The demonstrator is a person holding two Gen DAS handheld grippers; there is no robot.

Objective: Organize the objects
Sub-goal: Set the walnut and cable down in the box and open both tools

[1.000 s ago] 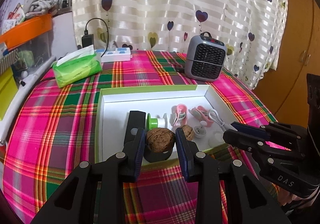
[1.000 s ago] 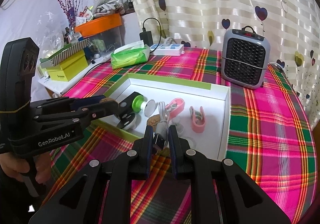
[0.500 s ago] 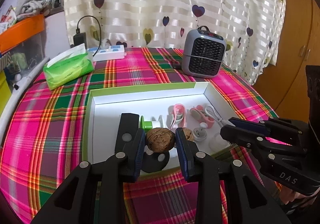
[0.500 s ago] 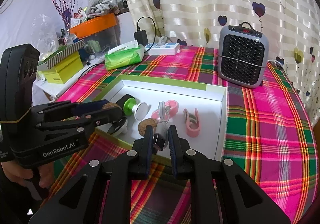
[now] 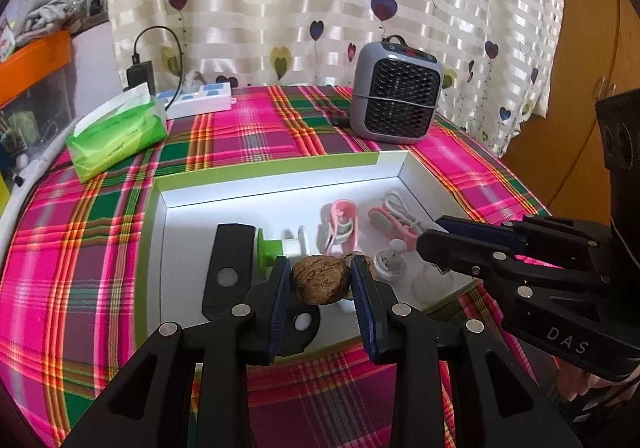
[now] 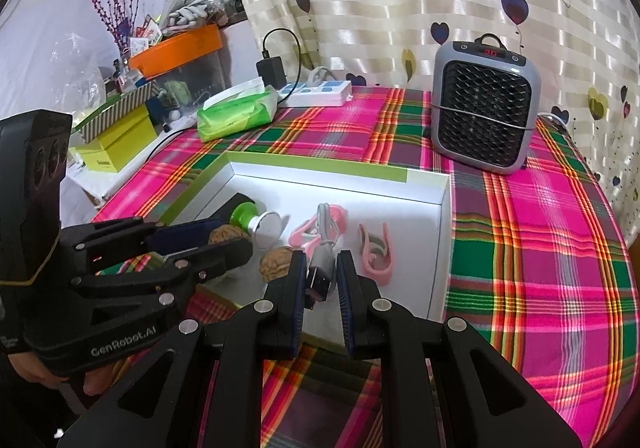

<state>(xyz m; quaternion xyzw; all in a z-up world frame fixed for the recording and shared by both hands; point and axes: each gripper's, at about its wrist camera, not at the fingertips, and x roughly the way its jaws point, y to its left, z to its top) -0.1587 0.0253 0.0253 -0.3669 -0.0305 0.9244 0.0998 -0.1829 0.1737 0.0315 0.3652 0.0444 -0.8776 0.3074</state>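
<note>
Walnut (image 5: 320,279) clamped in left gripper (image 5: 320,280); right gripper (image 6: 322,280) pinches cable plug (image 6: 319,282)

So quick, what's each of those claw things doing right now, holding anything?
Left gripper: closed on a walnut.
Right gripper: closed on the USB plug of a grey cable.

Open plaid tablecloth (image 6: 540,248) beside the box (image 6: 440,232); heater (image 6: 484,107) blocks the far side.

Both grippers (left (image 5: 320,280), right (image 6: 322,278)) clamped, loaded.
</note>
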